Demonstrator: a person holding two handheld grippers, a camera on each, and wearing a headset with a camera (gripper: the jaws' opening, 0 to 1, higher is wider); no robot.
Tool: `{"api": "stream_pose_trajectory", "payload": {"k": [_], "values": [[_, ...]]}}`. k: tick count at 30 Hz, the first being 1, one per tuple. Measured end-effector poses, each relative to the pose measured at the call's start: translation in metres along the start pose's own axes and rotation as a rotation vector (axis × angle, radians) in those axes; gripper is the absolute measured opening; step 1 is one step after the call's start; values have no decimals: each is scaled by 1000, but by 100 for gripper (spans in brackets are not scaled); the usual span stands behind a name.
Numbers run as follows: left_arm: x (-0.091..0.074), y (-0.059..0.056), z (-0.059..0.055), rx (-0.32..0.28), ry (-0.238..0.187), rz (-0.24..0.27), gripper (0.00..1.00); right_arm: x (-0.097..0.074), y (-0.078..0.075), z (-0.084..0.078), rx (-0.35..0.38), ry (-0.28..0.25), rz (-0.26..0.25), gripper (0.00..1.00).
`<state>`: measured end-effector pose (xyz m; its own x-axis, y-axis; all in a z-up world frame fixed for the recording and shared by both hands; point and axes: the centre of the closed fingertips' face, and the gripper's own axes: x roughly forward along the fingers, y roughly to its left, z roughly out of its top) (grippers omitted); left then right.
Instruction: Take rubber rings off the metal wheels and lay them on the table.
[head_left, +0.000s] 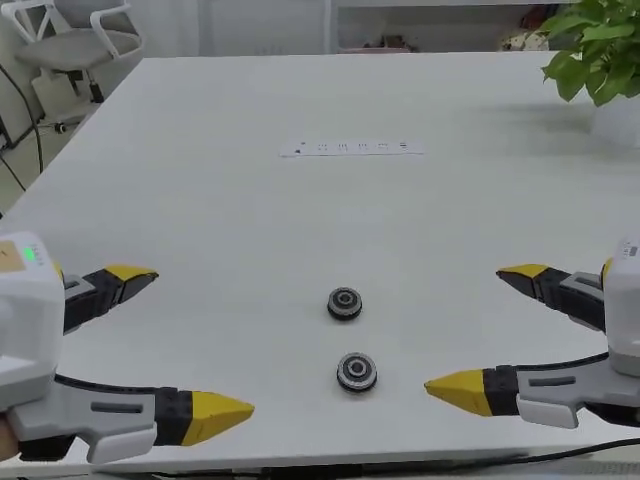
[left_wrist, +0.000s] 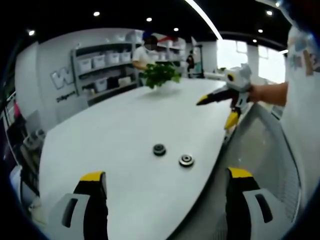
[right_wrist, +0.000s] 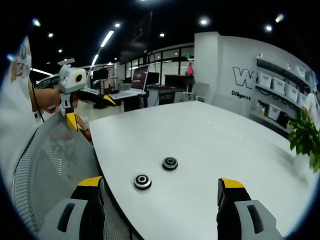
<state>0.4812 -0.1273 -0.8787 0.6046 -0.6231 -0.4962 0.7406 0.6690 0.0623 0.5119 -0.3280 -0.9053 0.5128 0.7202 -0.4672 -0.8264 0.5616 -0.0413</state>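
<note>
Jaws spread wide on left gripper (head_left: 197, 340) and right gripper (head_left: 466, 328); near wheel (head_left: 357, 371) lies flat between them, seemingly closer to the right.

Two small metal wheels on the pale table (head_left: 200, 210), roughly midway left to right, toward its near side. Both lie flat, bore facing up, apart from each other.

Far wheel (head_left: 344, 303): black rubber ring seated around a grey hub, dark overall. In the left gripper view (left_wrist: 159, 149) it reads almost wholly black.

Near wheel (head_left: 357, 371): slightly right of the far one, close to the table's near edge. Black rubber ring on, brighter silver face, dark centre; silver shows clearly in the right gripper view (right_wrist: 142, 181).
</note>
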Motion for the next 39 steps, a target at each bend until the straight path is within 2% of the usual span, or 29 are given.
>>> {"api": "stream_pose_trajectory", "payload": {"k": [23,30,39], "values": [[8,5,-1,21,10,-14,97,10,-5,5,-31,11,10,93],[15,6,3,55,19,-29,96,14,-9,5,-54,13,20,92],[24,6,7,81,19,-52,90,20,-10,3,-72,20,39,91]]}}
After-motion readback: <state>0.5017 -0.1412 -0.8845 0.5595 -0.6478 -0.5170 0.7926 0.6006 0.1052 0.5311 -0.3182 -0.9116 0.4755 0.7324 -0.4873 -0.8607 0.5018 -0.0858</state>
